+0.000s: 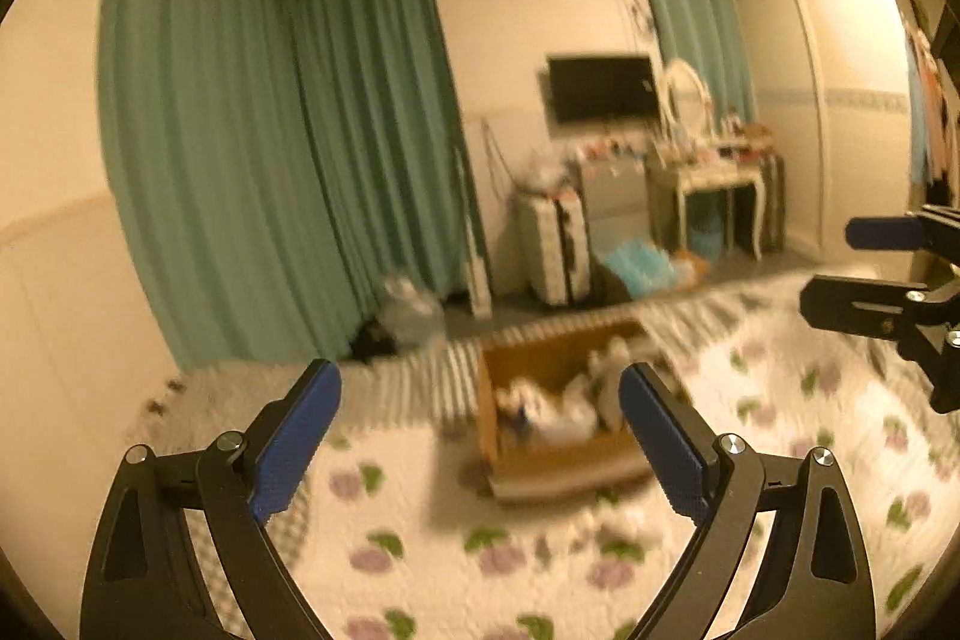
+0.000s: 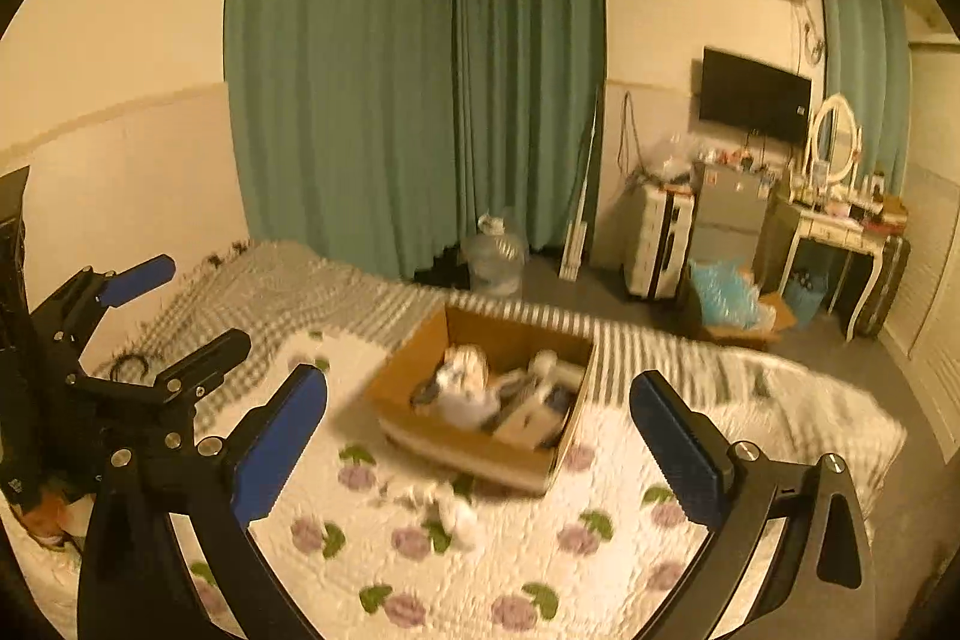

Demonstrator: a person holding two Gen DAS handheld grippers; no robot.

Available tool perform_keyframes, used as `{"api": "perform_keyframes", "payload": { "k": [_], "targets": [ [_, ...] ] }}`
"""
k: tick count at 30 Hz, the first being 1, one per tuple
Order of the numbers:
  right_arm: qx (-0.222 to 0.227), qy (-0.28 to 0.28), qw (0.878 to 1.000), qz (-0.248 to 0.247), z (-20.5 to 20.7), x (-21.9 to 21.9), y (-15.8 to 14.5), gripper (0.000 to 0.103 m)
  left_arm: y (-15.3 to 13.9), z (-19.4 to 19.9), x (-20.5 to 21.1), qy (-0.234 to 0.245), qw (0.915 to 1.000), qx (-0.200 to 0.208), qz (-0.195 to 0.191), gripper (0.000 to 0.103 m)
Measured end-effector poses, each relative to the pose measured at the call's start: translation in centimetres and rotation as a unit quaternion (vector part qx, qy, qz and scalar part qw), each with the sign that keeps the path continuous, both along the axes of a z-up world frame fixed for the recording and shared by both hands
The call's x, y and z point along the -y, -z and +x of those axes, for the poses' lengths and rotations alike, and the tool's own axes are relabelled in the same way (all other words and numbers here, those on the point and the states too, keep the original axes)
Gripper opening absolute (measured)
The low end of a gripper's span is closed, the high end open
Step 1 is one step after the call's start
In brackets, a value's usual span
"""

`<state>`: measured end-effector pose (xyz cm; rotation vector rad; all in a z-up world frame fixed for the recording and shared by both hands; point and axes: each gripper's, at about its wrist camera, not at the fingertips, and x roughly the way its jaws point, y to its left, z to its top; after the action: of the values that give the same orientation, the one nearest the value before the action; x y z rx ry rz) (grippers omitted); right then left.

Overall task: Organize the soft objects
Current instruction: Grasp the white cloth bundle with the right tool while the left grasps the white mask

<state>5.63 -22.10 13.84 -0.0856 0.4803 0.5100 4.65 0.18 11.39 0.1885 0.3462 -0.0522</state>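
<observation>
An open cardboard box (image 1: 561,451) (image 2: 456,439) sits on the floral quilt of a bed and holds several soft white and dark items (image 2: 480,388) (image 1: 555,403). A small white soft item (image 2: 459,514) lies on the quilt just in front of the box. My left gripper (image 1: 480,448) is open and empty above the quilt, pointing at the box; it also shows at the left of the right wrist view (image 2: 174,304). My right gripper (image 2: 480,454) is open and empty, with the box between its fingers; it shows at the right edge of the left wrist view (image 1: 846,268).
The bed's floral quilt (image 2: 540,568) lies over a grey striped blanket (image 2: 300,286). Beyond the bed are green curtains (image 2: 390,70), a water jug (image 2: 495,259), a white suitcase (image 2: 657,244), a blue bag (image 2: 723,301), a dressing table (image 2: 840,226) and a wall TV (image 2: 753,97).
</observation>
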Motion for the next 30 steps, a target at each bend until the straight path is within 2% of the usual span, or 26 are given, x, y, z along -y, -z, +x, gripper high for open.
{"api": "perform_keyframes", "payload": {
  "k": [6,9,13,17,20,21,22,26,30],
  "targets": [
    [-0.088,-0.009,0.996,-0.009,4.0,-2.1,10.3,0.102,9.0,3.7,-0.7,-0.029,0.9965,-0.078,0.002,0.096],
    [-0.115,-0.009,0.993,-0.028,6.3,-3.5,14.6,0.101,13.1,6.0,-1.1,-0.047,0.9929,-0.110,-0.001,0.095],
    [-0.153,-0.015,0.986,-0.060,9.3,-5.9,21.0,0.090,17.4,7.8,-2.0,-0.058,0.9866,-0.152,-0.013,0.096],
    [-0.209,-0.035,0.974,-0.083,11.1,-7.6,25.7,0.074,19.4,9.0,-2.3,-0.065,0.9820,-0.176,-0.023,0.095],
    [-0.224,-0.044,0.968,-0.104,11.9,-8.7,27.3,0.056,20.0,9.5,-1.9,-0.060,0.9815,-0.181,-0.015,0.095],
    [-0.225,-0.046,0.967,-0.106,11.9,-8.9,27.5,0.044,20.1,9.5,-1.7,-0.057,0.9814,-0.183,-0.013,0.095],
    [-0.228,-0.047,0.967,-0.105,12.0,-8.9,27.6,0.036,20.3,9.5,-1.6,-0.054,0.9811,-0.185,-0.014,0.095],
    [-0.233,-0.043,0.968,-0.078,11.8,-7.9,26.9,0.033,20.8,8.9,-0.9,-0.045,0.9788,-0.199,-0.019,0.095],
    [-0.219,-0.027,0.972,-0.084,10.8,-6.5,25.6,0.032,20.7,8.5,0.5,-0.026,0.9779,-0.206,-0.026,0.095]
  ]
}}
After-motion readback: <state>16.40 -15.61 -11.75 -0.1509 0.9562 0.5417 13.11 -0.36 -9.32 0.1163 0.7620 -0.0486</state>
